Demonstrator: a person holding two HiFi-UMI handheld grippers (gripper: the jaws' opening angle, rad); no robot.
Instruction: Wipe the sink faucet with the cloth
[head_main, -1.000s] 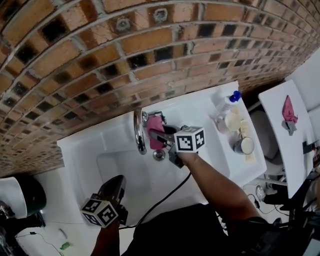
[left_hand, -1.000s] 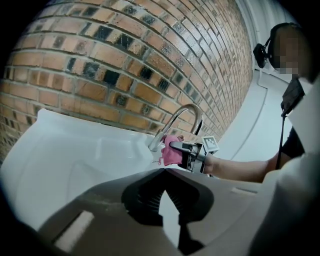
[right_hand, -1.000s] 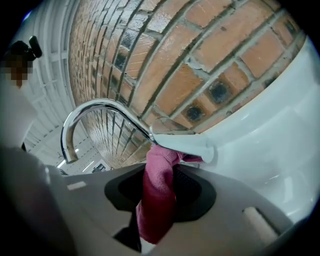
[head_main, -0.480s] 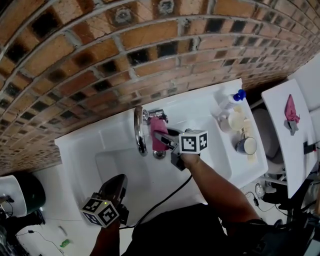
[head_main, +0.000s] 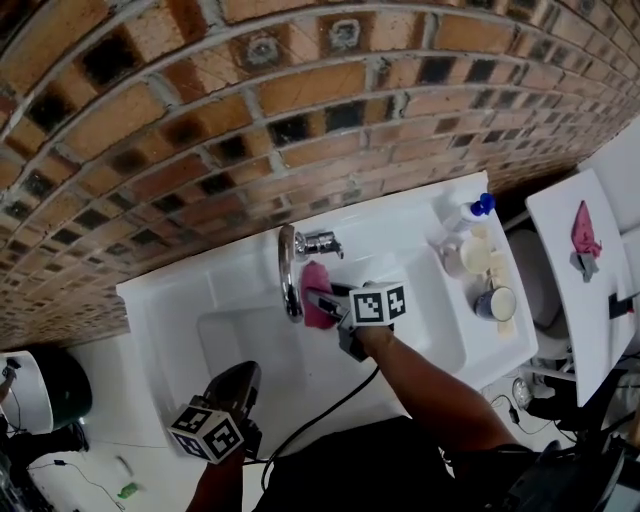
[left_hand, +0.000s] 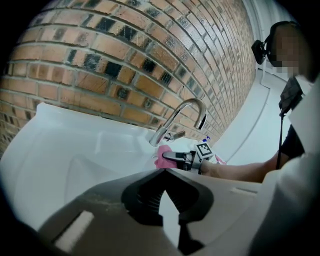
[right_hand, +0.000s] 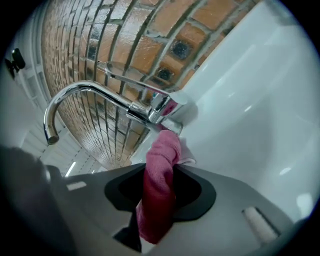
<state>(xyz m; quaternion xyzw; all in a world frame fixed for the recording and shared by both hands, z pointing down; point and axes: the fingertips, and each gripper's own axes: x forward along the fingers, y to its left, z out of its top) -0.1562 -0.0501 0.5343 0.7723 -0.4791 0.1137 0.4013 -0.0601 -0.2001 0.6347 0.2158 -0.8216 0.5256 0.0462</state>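
A chrome faucet (head_main: 288, 277) curves over the white sink (head_main: 172, 306) below the brick wall. Its lever handle (head_main: 320, 242) points right. My right gripper (head_main: 322, 300) is shut on a pink cloth (head_main: 315, 288) just right of the spout, in front of the handle. In the right gripper view the cloth (right_hand: 159, 187) stands up between the jaws of my right gripper (right_hand: 159, 175), its top against the faucet (right_hand: 159, 109) at the base. My left gripper (head_main: 240, 376) hangs shut and empty over the sink's front rim. The left gripper view shows the left gripper (left_hand: 162, 172), the faucet (left_hand: 182, 116) and the cloth (left_hand: 162, 156).
On the sink's right ledge stand a blue-capped bottle (head_main: 467, 213), a white cup (head_main: 470, 256) and a dark mug (head_main: 491, 302). A white table (head_main: 570, 290) at the far right carries another pink item (head_main: 582, 233). A black cable (head_main: 320, 410) trails from the right gripper.
My right gripper has drawn the cloth a little away from the wall, from beside the handle down along the faucet's base. The left gripper has barely moved.
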